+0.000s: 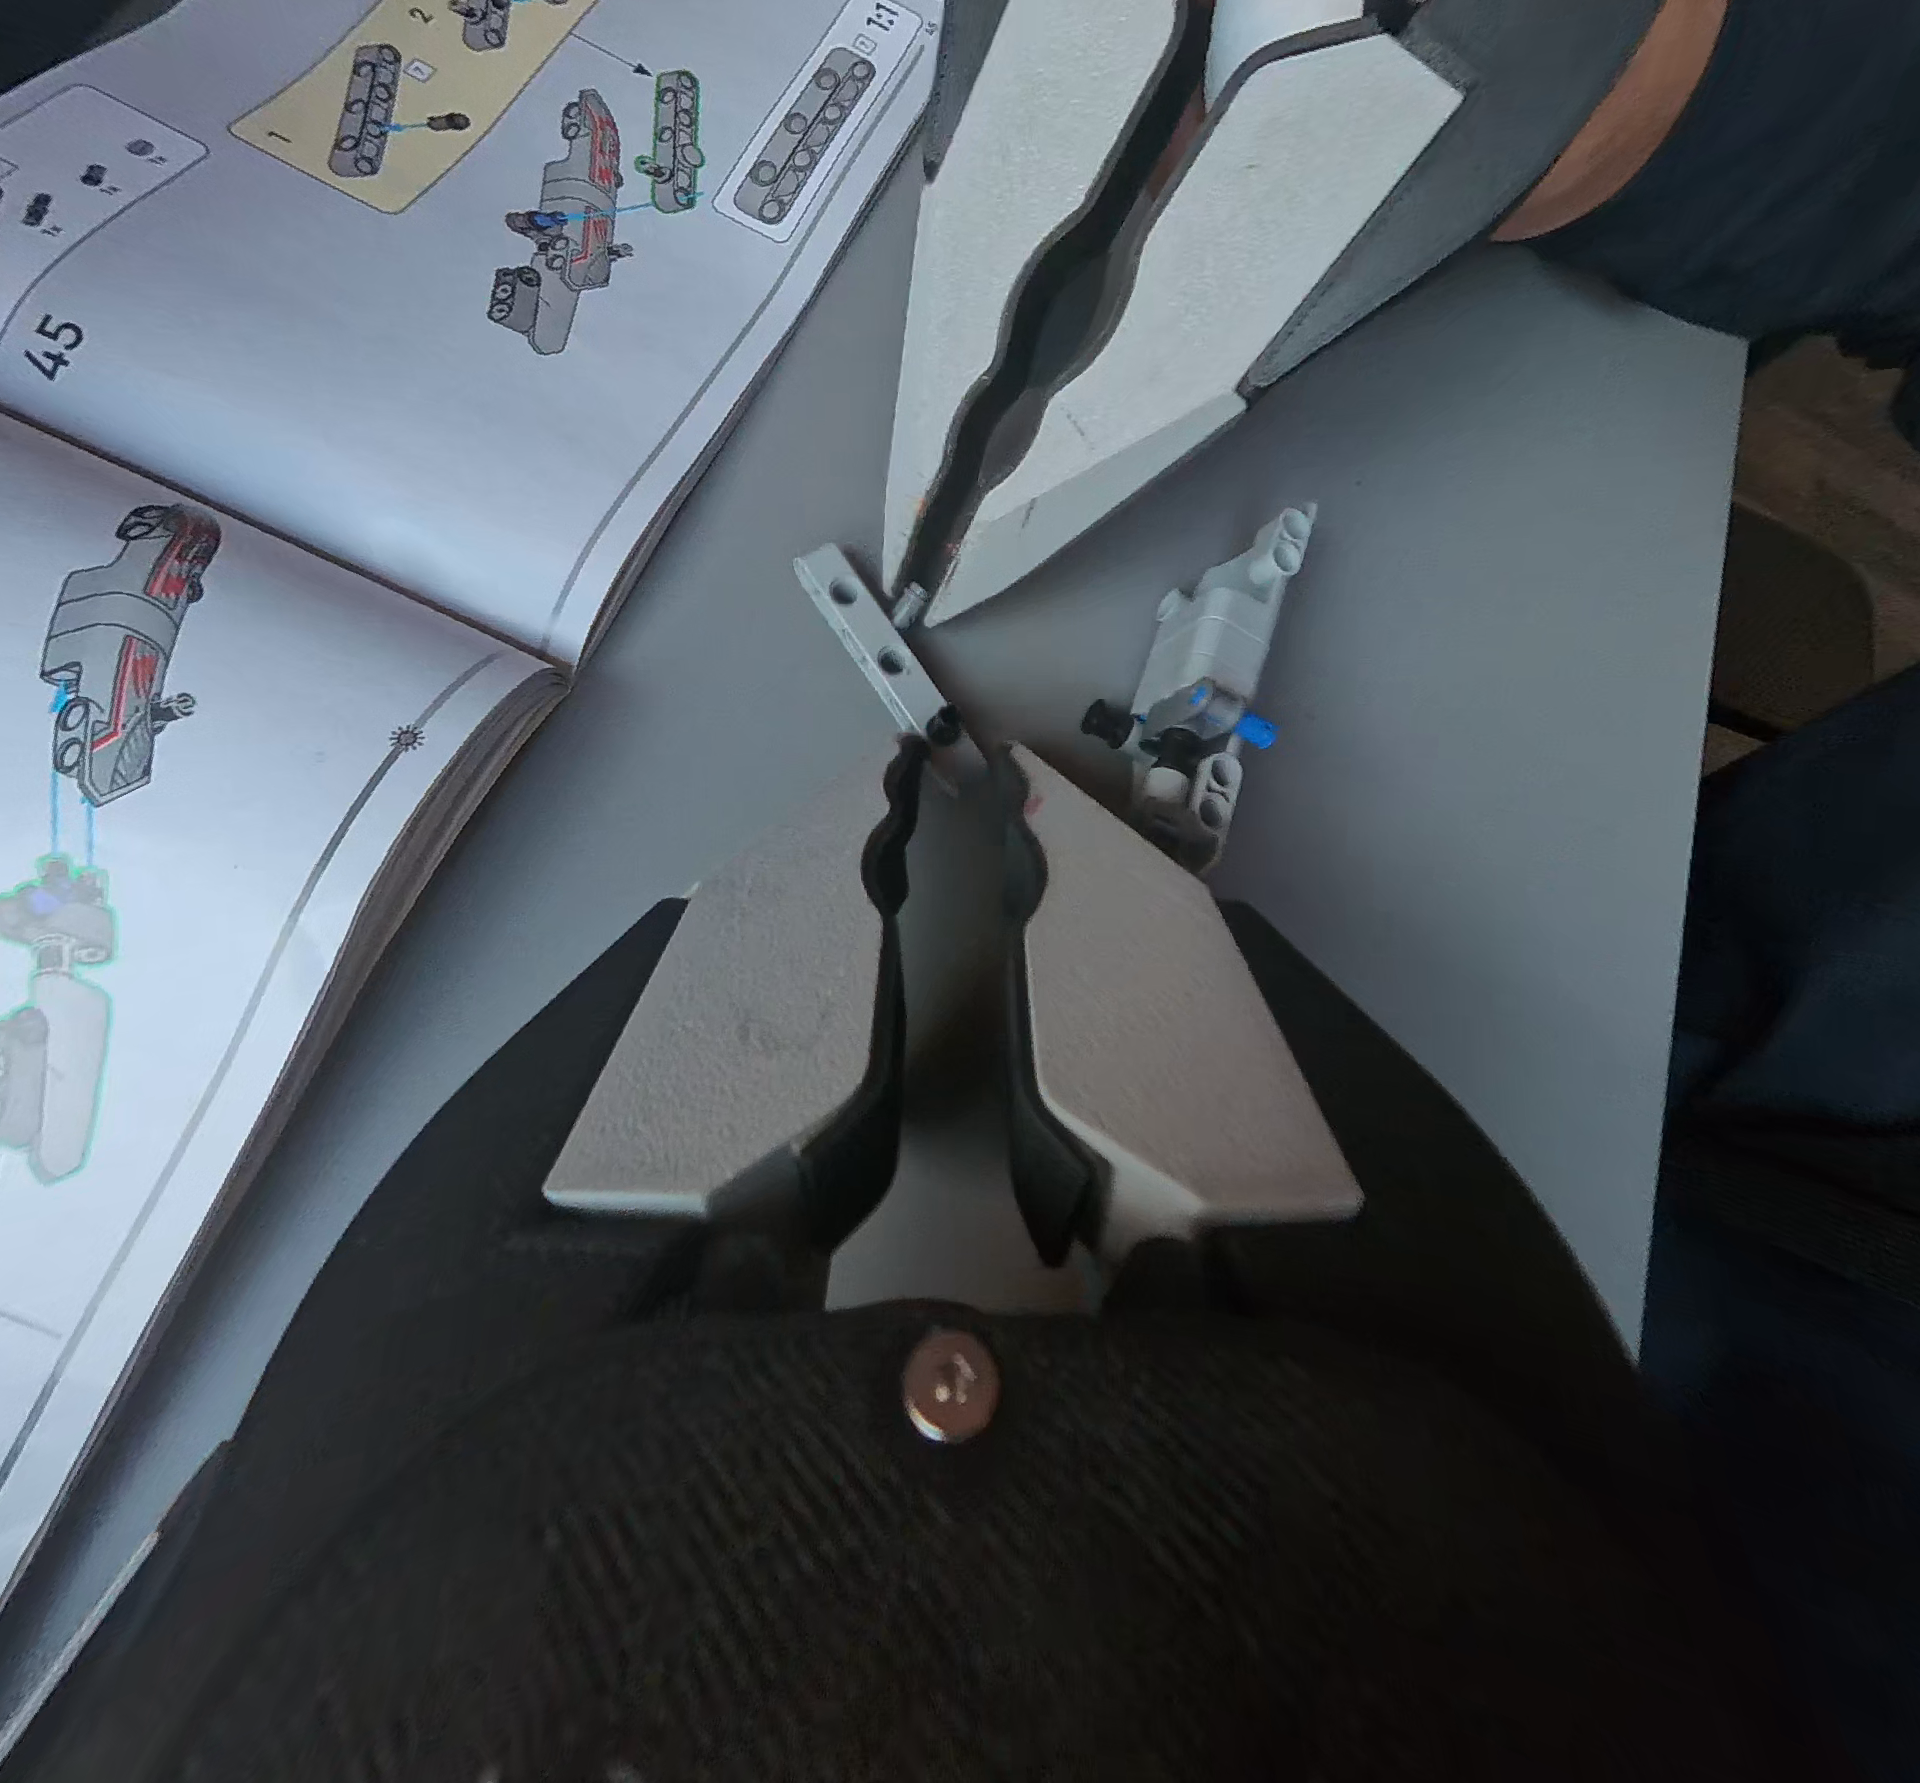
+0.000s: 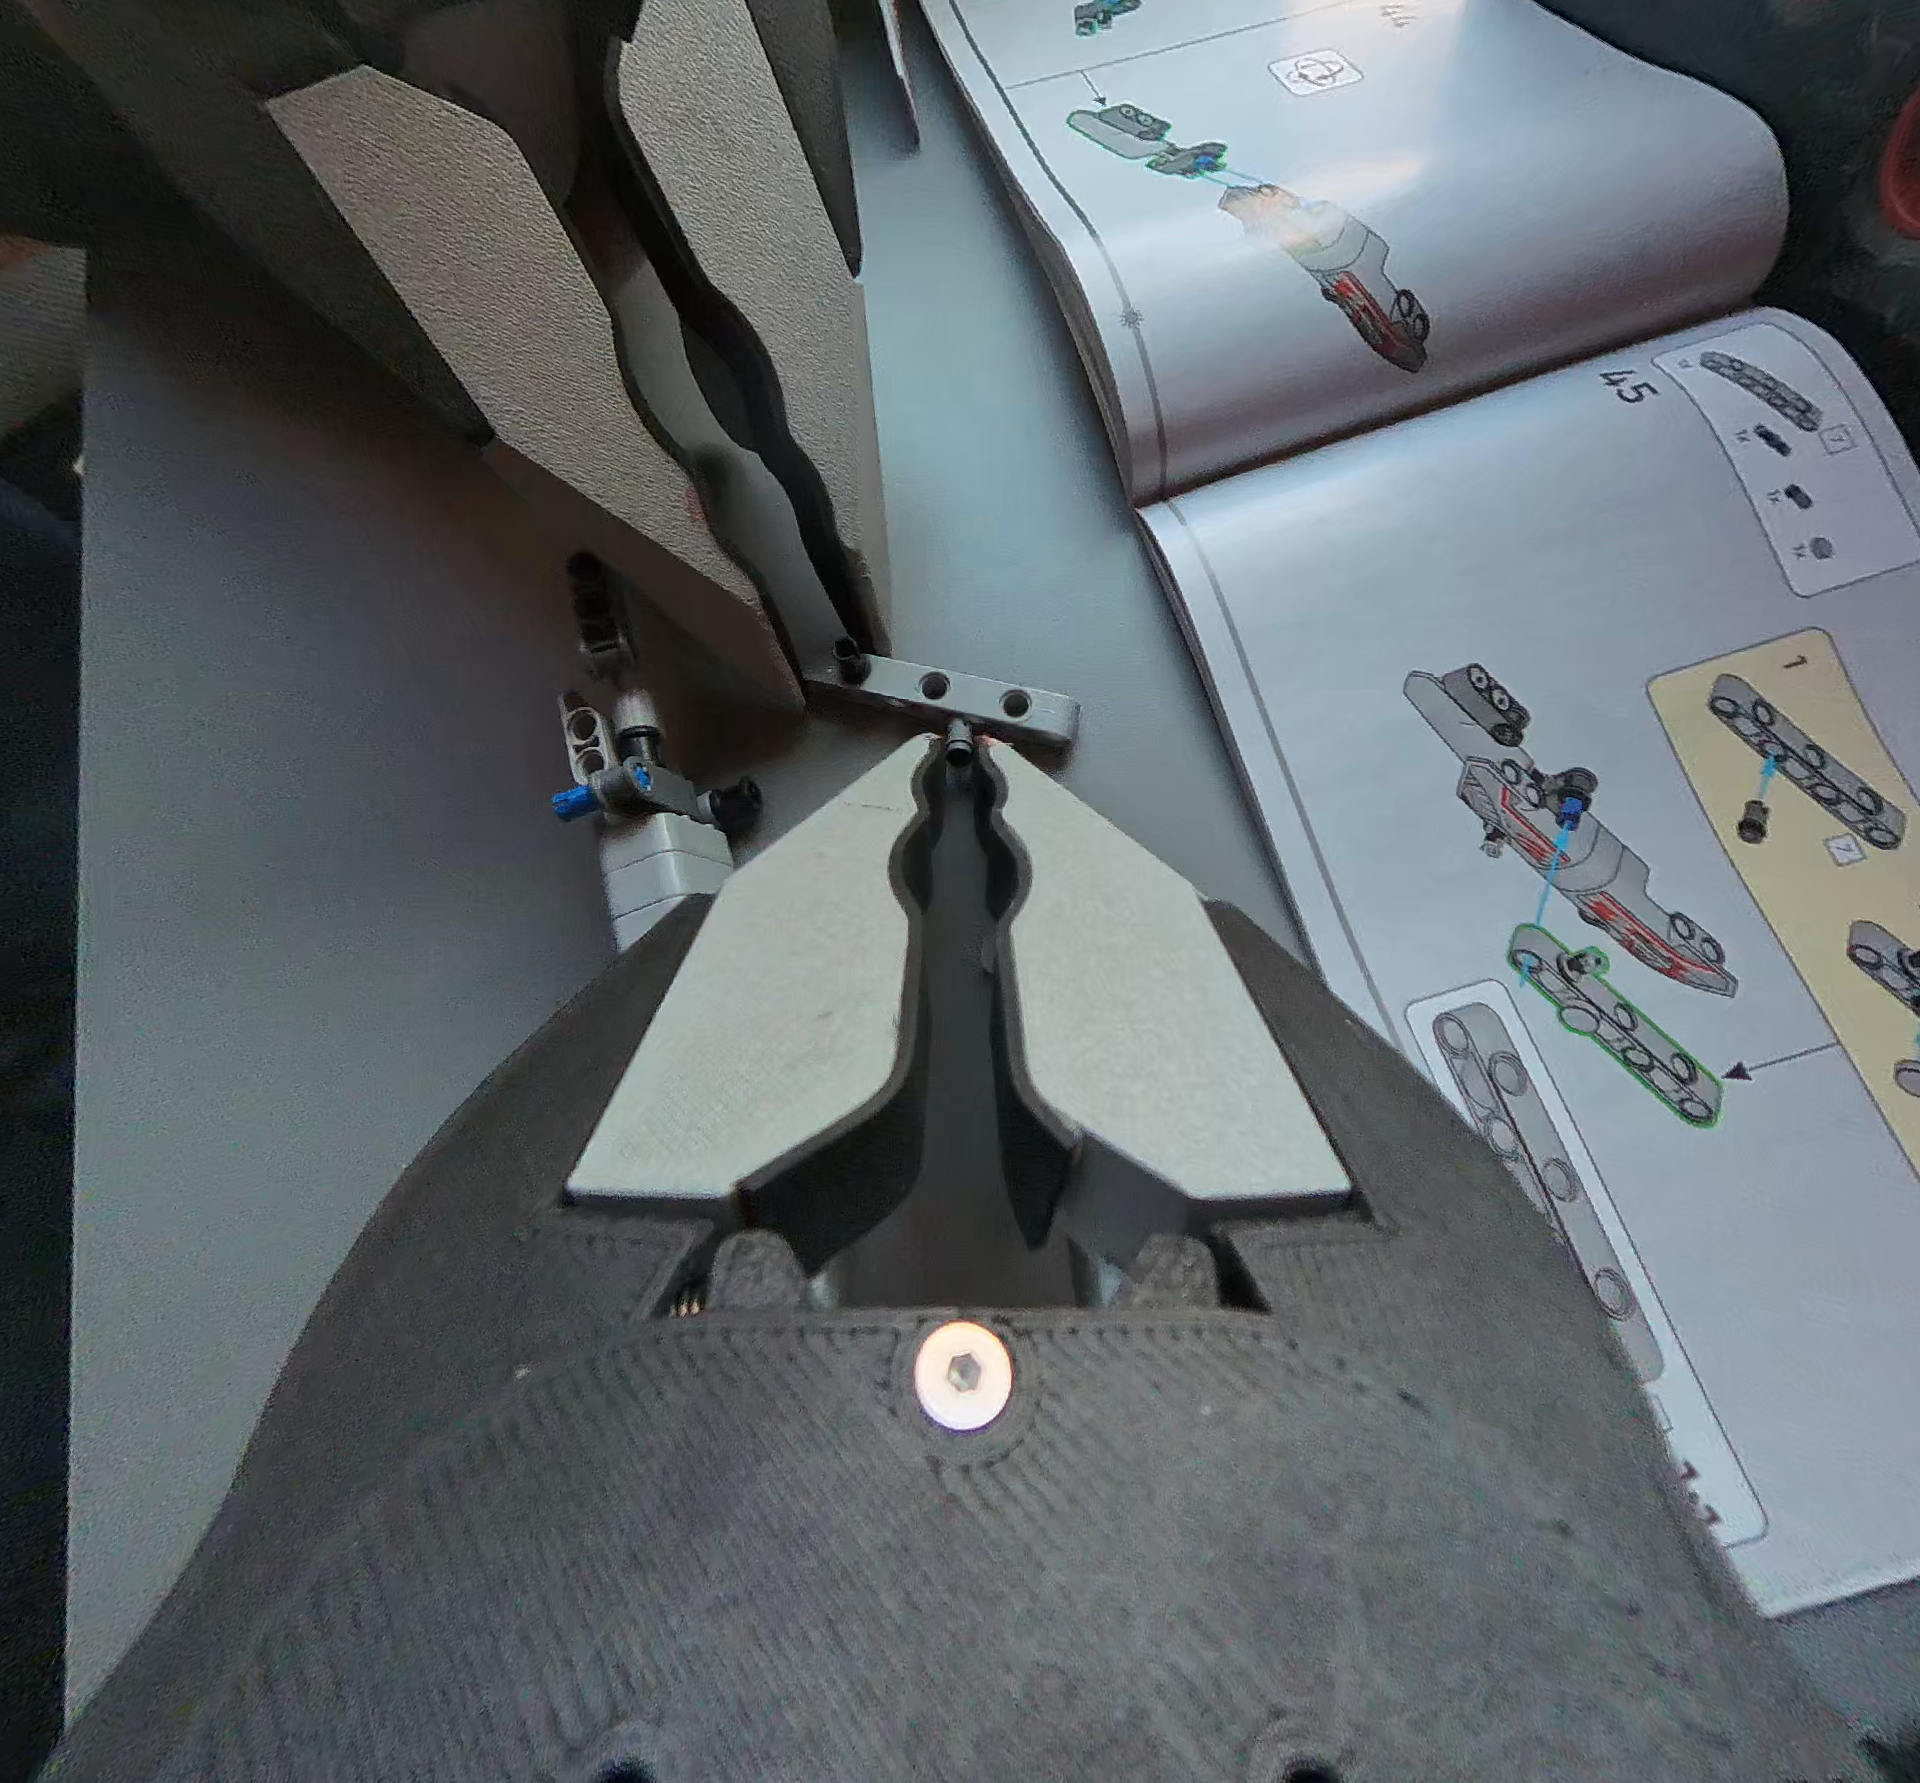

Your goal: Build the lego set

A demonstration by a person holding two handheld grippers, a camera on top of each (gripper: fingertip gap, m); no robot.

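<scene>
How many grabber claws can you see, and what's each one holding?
2. The left gripper pinches one end of the grey holed beam above the table. The right gripper holds a small dark pin at the beam's side.

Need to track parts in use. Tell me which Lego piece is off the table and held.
The long grey beam, pinched at one end by the left tool. The grey-and-blue assembly lies on the table, untouched.
</scene>
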